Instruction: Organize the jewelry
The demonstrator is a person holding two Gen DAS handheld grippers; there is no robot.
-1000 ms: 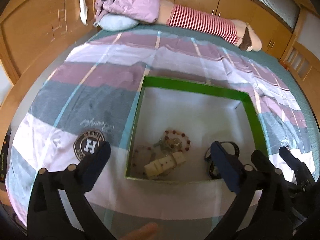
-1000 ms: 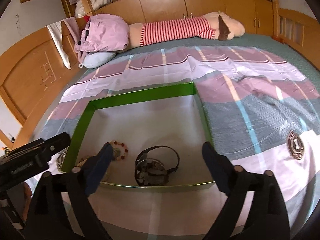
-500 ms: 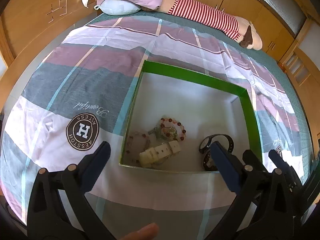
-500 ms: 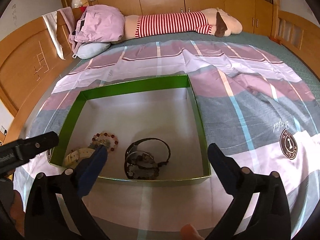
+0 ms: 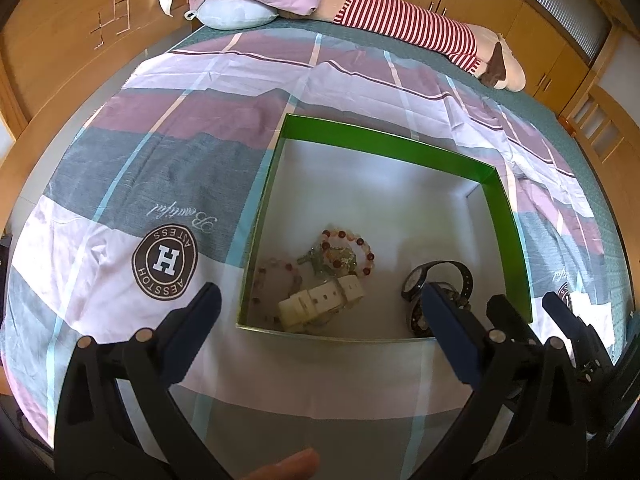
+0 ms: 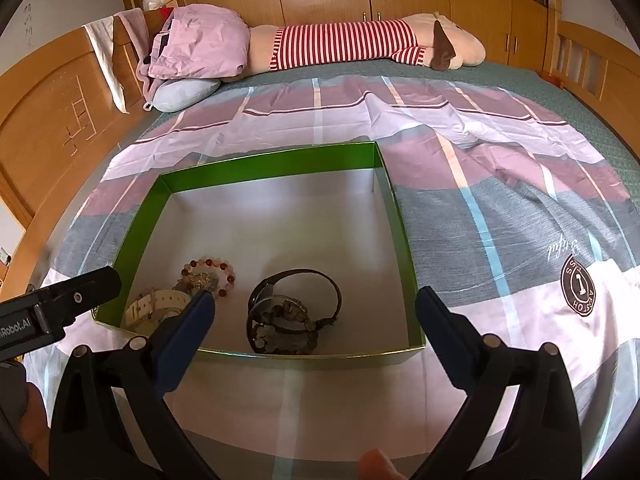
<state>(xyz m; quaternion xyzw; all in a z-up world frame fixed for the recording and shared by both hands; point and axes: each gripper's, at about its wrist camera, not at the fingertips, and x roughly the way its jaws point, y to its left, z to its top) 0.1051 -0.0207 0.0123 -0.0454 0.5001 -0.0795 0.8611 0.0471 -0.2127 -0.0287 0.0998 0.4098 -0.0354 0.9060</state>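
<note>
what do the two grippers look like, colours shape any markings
Both the left gripper and the right gripper have black plastic linkage arms with silver rivets and tapering dark blue fingers. Seen from the right wrist view, the left gripper's black body carries white lettering ending "Robot.AI". No cables or sleeves show.

Your left wrist camera looks down from the near left side, over the near edge of the green box (image 5: 502,196), quite close to it. Your right wrist camera stands on the near right, a little lower, and faces far toward the striped plush toy (image 6: 352,46) (near the headboard). Both views share the box, the checked bedsheet (image 5: 168,152) and that toy.
</note>
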